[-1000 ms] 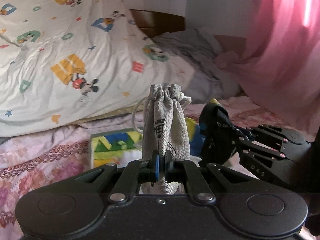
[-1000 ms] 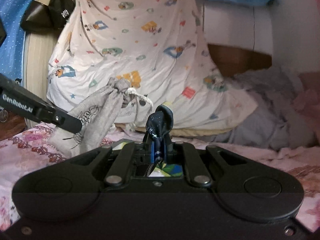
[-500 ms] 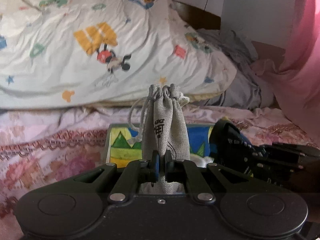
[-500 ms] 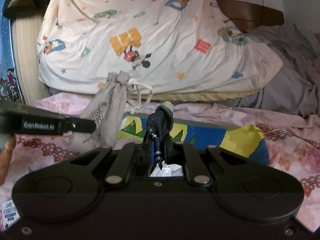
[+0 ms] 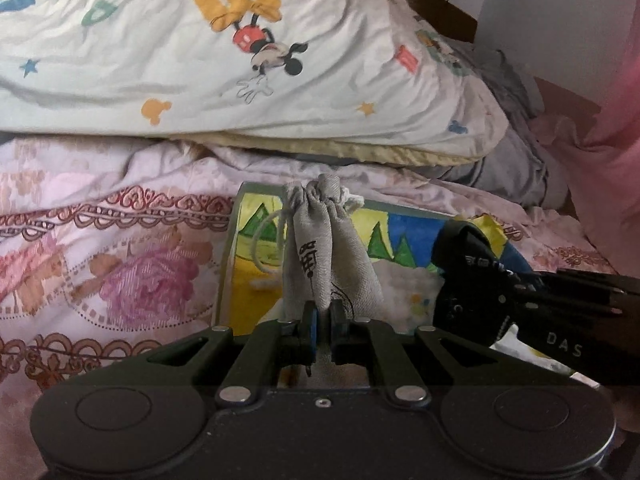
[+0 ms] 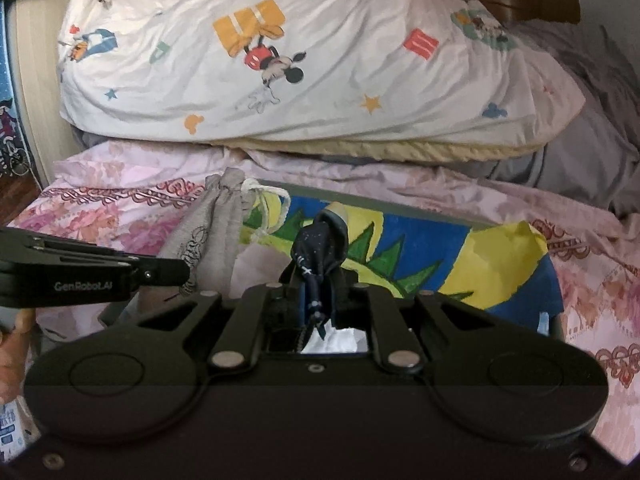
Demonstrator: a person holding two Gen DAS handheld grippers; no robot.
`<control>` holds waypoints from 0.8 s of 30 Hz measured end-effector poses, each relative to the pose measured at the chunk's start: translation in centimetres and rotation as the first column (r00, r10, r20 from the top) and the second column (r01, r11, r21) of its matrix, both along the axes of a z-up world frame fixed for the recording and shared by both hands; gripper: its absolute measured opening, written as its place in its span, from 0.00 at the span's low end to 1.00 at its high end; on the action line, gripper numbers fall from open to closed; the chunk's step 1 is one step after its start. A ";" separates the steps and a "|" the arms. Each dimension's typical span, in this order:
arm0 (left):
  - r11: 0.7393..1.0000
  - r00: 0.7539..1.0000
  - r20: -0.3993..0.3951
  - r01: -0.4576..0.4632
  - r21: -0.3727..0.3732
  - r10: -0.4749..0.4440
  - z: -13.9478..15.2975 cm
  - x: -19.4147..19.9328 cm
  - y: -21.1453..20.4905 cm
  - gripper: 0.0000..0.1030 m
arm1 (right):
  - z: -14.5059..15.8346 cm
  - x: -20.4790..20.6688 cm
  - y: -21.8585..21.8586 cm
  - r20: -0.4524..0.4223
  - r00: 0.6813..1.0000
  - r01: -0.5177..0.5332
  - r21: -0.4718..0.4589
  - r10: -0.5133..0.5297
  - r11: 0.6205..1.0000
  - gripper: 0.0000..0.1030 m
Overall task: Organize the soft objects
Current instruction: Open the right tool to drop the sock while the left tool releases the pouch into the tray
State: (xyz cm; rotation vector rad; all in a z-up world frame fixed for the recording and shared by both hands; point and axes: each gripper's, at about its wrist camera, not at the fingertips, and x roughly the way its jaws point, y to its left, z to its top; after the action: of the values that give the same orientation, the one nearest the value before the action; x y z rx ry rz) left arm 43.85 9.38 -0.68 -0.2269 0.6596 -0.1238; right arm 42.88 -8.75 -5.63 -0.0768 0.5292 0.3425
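A: What writing can be read?

B: "GenRobot.AI" is printed in pale letters on the side of the left gripper (image 6: 176,272), as seen from the right wrist view. "DAS" is printed on the right gripper (image 5: 452,280) in the left wrist view. Dark characters are printed down the grey drawstring pouch (image 5: 320,256), but they cannot be made out.

A: What is hidden or hard to tell?

B: The bottom of the pouch is covered by the left gripper's body. The lower end of the dark sock (image 6: 320,256) is lost between the right gripper's fingers. White material inside the painted storage box (image 6: 440,256) is only partly seen and cannot be identified. A hand (image 6: 12,344) is cut off at the left edge.

A: Where are the soft things held?

B: The pouch is pinched near its base between the closed fingers of the left gripper (image 5: 320,322) and is held upright over the box's left part. The sock is clamped upright by the right gripper (image 6: 318,304), over the box. The box is set on the pink floral bedspread (image 5: 120,272), before a cartoon-print quilt (image 5: 200,60).
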 end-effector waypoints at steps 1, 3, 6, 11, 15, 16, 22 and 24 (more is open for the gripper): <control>1.000 1.000 -0.004 -0.003 -0.006 0.003 -0.1 0.1 0.1 0.07 | -0.2 0.2 0.0 -0.012 1.000 0.005 0.008 -0.005 1.000 0.07; 1.000 1.000 -0.011 -0.012 -0.016 0.012 -0.4 0.2 0.3 0.09 | -0.2 0.8 -0.2 -0.027 1.000 0.016 0.016 -0.015 1.000 0.07; 1.000 1.000 -0.012 -0.016 -0.020 0.016 -0.5 0.4 0.3 0.11 | -0.6 1.1 -0.8 -0.042 0.999 0.022 0.022 -0.021 1.000 0.09; 1.000 1.000 -0.010 -0.012 -0.016 0.012 -0.6 0.4 0.0 0.14 | -0.6 1.0 -1.4 -0.046 0.999 0.027 0.022 -0.026 0.999 0.22; 1.000 1.000 -0.009 -0.011 -0.011 0.011 -0.6 0.4 -0.1 0.20 | -0.3 0.7 -1.8 -0.040 0.998 0.041 0.022 -0.040 0.999 0.38; 1.000 1.000 -0.006 -0.012 -0.010 0.012 -0.5 0.3 -0.1 0.20 | -0.3 0.7 -1.9 -0.036 0.998 0.043 0.022 -0.042 0.999 0.43; 1.000 1.000 0.007 -0.016 -0.002 0.016 -0.2 0.0 -0.3 0.35 | 0.0 0.3 -2.3 -0.012 0.998 0.068 0.011 -0.068 0.998 0.64; 1.000 1.000 0.015 -0.019 0.001 0.019 0.0 -0.2 -0.3 0.44 | 0.1 0.2 -2.5 -0.008 0.997 0.078 0.009 -0.078 0.997 0.66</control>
State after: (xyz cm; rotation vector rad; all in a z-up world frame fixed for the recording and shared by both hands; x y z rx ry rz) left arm 43.61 9.03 -0.68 -0.2308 0.6424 -0.1064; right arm 43.08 -11.29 -5.53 -0.0460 0.5365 0.2687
